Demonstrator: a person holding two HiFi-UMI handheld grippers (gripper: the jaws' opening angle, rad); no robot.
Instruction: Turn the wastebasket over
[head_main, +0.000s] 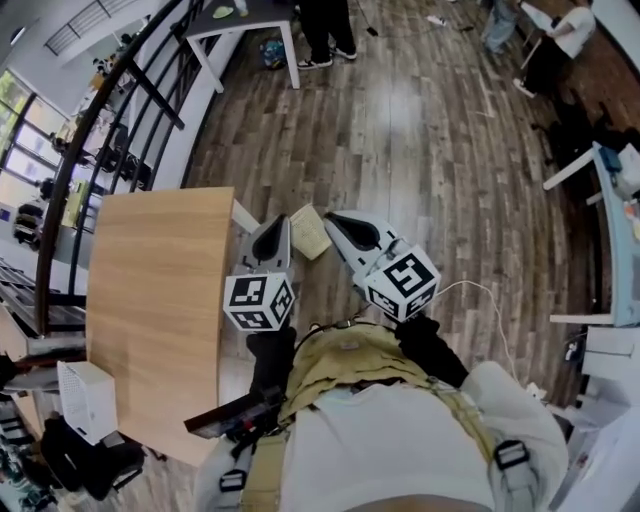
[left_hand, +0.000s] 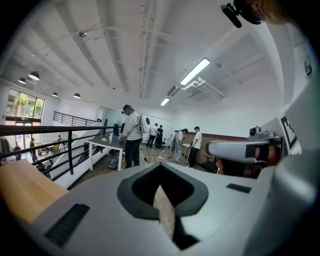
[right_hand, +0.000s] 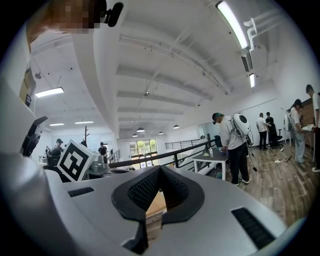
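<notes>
A small beige square container (head_main: 310, 232), seemingly the wastebasket, stands on the wood floor just past the table's corner. It shows between the tips of my two grippers, which I hold side by side in front of my chest, pointing roughly level. My left gripper (head_main: 271, 236) is to its left and my right gripper (head_main: 337, 221) to its right, neither touching it. Both have their jaws together with nothing held. In the left gripper view only floor shows through the slit of the left gripper (left_hand: 163, 202). A beige sliver shows through the slit of the right gripper (right_hand: 155, 205).
A light wooden table (head_main: 150, 300) fills the left, with a white box (head_main: 85, 400) at its near end. A black railing (head_main: 120, 100) runs behind it. A white table (head_main: 250, 15) and several people stand far ahead. Another table edge (head_main: 612, 235) lies at the right.
</notes>
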